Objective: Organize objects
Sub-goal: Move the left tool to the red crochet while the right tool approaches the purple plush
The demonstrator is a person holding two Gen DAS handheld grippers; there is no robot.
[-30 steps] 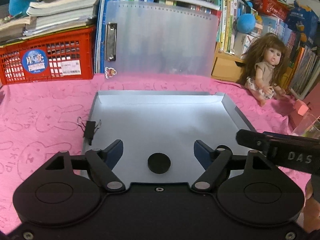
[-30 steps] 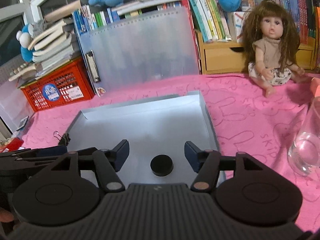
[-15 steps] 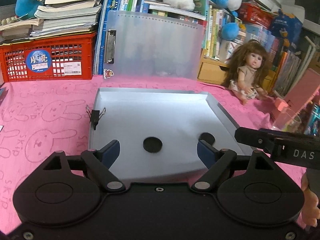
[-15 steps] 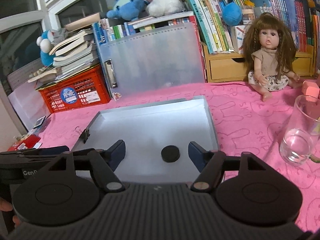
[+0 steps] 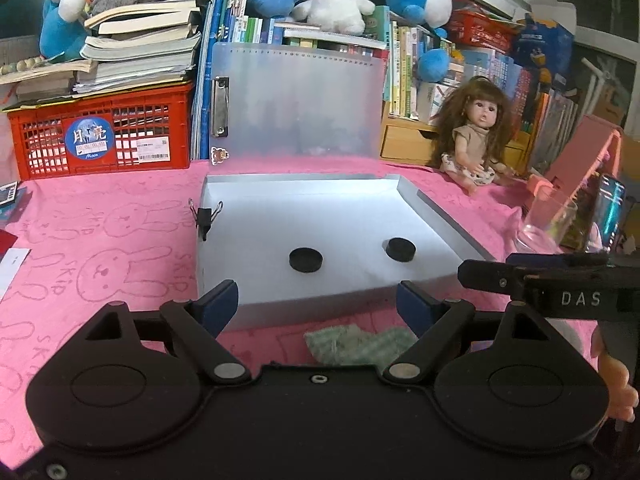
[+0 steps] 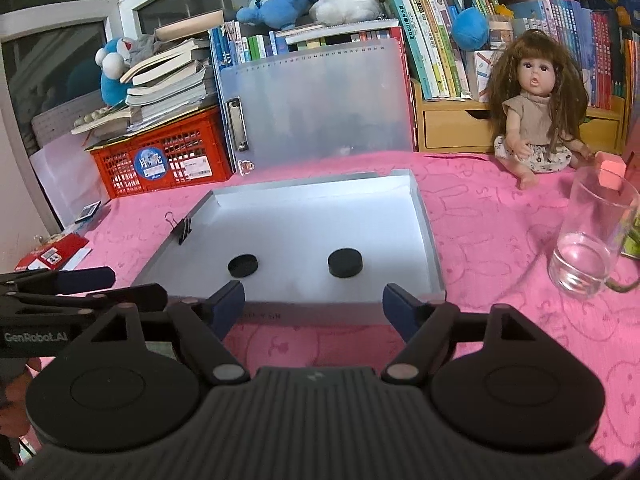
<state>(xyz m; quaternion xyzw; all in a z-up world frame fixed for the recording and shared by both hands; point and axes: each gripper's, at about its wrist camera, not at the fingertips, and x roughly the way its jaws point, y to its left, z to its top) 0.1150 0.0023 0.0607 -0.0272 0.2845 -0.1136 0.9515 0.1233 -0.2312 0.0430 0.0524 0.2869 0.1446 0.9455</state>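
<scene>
The left gripper (image 5: 318, 306) and the right gripper (image 6: 313, 304) are both held spread wide with nothing between their fingers, poised just before the near edge of the grey tray (image 6: 424, 216) and touching nothing. Two black discs (image 6: 243, 265) (image 6: 345, 263) are seen lying apart on the tray floor, with bare floor around them. A binder clip (image 6: 182, 229) is fixed on the tray's left wall, and a glass (image 6: 590, 240) is set on the pink cloth (image 6: 488, 236) to the right.

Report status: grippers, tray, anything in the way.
Left gripper and right gripper open, empty, short of the tray. Two black discs inside it, apart. Binder clip on its left wall. Glass off right.
</scene>
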